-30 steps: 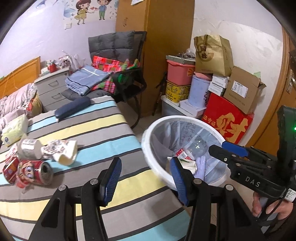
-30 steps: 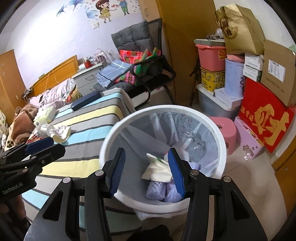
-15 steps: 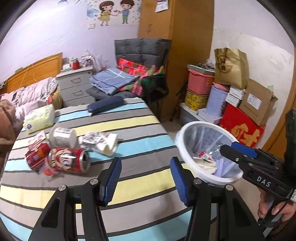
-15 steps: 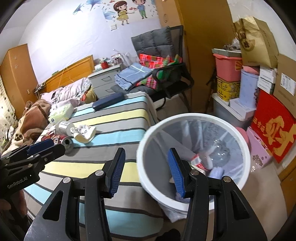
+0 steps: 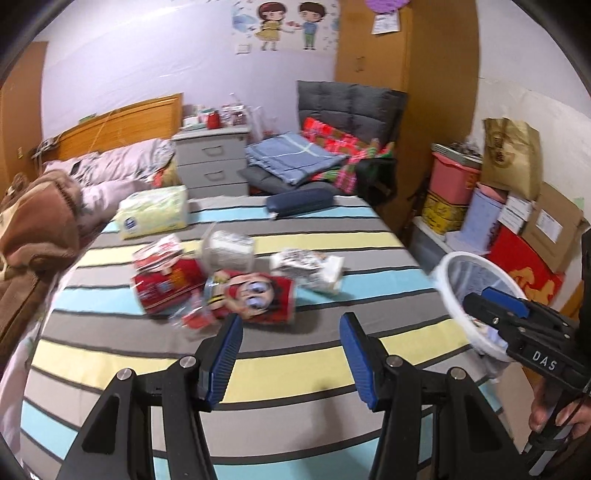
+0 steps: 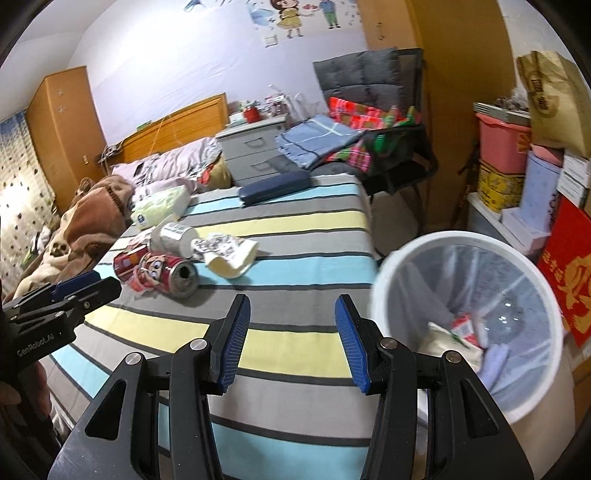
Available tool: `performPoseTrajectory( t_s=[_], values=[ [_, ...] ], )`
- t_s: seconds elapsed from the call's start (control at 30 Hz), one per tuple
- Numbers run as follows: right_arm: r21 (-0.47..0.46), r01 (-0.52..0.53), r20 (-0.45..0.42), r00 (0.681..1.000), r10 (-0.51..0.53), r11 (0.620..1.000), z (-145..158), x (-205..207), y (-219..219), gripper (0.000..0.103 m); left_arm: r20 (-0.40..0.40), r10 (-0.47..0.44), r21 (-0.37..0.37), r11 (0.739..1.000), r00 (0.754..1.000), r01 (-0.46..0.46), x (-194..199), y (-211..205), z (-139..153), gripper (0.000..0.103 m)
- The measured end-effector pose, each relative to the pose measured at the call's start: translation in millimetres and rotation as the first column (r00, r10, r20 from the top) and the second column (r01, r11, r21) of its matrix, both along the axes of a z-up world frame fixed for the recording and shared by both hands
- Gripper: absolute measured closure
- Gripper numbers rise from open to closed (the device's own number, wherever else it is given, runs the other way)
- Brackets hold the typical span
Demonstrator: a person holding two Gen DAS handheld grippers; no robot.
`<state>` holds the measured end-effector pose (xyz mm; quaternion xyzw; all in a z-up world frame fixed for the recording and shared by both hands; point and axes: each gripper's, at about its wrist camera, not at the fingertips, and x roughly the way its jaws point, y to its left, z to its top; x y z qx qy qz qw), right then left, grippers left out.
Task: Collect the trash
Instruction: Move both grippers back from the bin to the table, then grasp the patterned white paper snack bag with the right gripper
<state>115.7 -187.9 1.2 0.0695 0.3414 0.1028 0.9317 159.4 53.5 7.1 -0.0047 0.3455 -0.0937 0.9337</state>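
Both the left claw [image 5: 290, 354] and right claw [image 6: 291, 338] hang part-open and empty over the striped bed [image 5: 332, 354], so fetching seems next: reach for the red can [image 5: 255, 297] among the litter, well apart from the white bin [image 6: 461, 325].

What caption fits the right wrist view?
Open right gripper above striped bed, between littered cans and lined white bin.

My room's got lilac walls [image 5: 147, 55] with a cartoon-kids sticker [image 5: 286, 24], a wooden headboard [image 5: 125, 123], grey bedside drawers [image 5: 212, 162] at the bed's [image 5: 332, 373] top corner, a grey padded chair [image 5: 351, 107], and an orange-brown wardrobe [image 5: 436, 74].
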Motion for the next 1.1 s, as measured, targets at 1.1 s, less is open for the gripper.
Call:
performPoseTrajectory(
  t_s=[1.1],
  values=[
    [-0.092,-0.276,-0.088,0.959,0.268,0.957,-31,89,84,0.053,-0.13,-0.021,0.084,0.996,0.991,0.032,96,85,-60,0.044]
  ],
)
